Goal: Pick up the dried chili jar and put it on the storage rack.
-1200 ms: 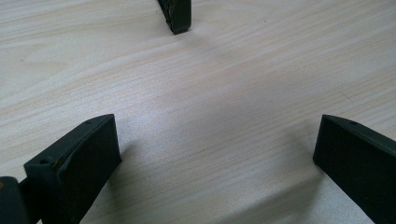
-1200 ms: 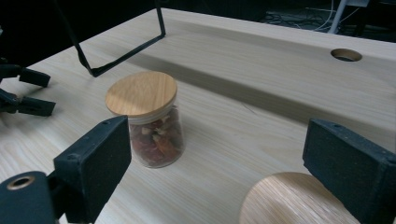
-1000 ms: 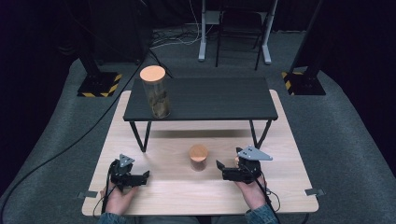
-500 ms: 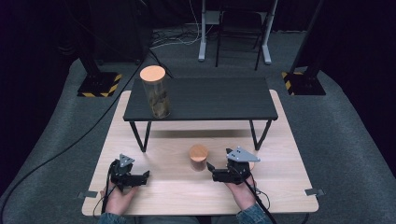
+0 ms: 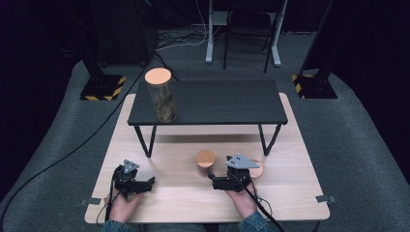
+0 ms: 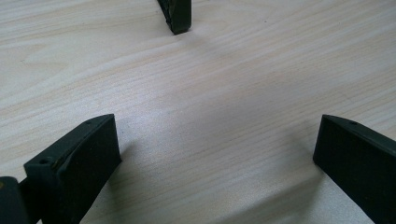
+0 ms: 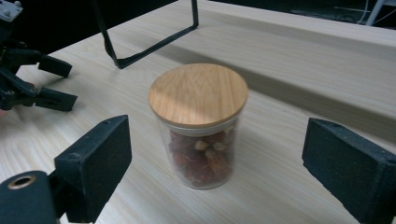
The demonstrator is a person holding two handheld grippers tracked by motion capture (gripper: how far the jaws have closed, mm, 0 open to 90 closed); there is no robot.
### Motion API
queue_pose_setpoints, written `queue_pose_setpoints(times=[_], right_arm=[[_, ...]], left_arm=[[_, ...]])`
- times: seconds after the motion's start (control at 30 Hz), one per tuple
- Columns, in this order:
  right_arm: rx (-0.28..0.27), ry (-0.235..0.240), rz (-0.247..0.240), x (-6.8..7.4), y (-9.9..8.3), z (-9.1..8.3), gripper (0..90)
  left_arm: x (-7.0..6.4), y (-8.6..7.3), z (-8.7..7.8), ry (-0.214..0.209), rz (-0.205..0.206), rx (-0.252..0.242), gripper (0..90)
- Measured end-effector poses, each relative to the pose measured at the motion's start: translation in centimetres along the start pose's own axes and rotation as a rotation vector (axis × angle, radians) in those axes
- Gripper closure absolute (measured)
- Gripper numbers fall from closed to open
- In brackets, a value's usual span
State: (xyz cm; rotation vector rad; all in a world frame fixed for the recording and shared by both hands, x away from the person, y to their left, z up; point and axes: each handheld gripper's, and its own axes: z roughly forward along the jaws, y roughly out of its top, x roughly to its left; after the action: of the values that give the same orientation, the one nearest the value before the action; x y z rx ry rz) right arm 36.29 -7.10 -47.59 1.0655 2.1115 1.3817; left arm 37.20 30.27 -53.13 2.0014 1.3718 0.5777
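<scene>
A short glass jar (image 7: 198, 126) with a round wooden lid and reddish dried pieces inside stands upright on the light wooden table (image 5: 169, 203). In the high view the short jar (image 5: 205, 162) is just left of my right gripper (image 5: 214, 181). In the right gripper view my right gripper (image 7: 217, 140) is open; the jar stands just ahead of its jaws, untouched. My left gripper (image 5: 149, 183) rests open at the front left, and in the left gripper view it (image 6: 215, 140) has bare wood between its jaws.
A low black table (image 5: 217, 104) stands on the far half of the wooden table, carrying a tall glass jar (image 5: 162, 99) with an orange lid at its left end. One of its black legs (image 6: 175, 16) is ahead of the left gripper. An orange disc (image 5: 256, 170) lies by the right gripper.
My right gripper has slid left toward the short jar, uncovering the orange disc on its right. The left gripper has stayed put.
</scene>
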Motion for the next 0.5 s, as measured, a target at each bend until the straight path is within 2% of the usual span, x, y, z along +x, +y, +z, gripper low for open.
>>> queue_pose_setpoints(times=[0.5], right_arm=[[0.004,0.021,0.012,0.7,-1.0,1.9,7.7]], left_arm=[[0.0,0.0,0.0,0.0,0.0,0.0,0.0]])
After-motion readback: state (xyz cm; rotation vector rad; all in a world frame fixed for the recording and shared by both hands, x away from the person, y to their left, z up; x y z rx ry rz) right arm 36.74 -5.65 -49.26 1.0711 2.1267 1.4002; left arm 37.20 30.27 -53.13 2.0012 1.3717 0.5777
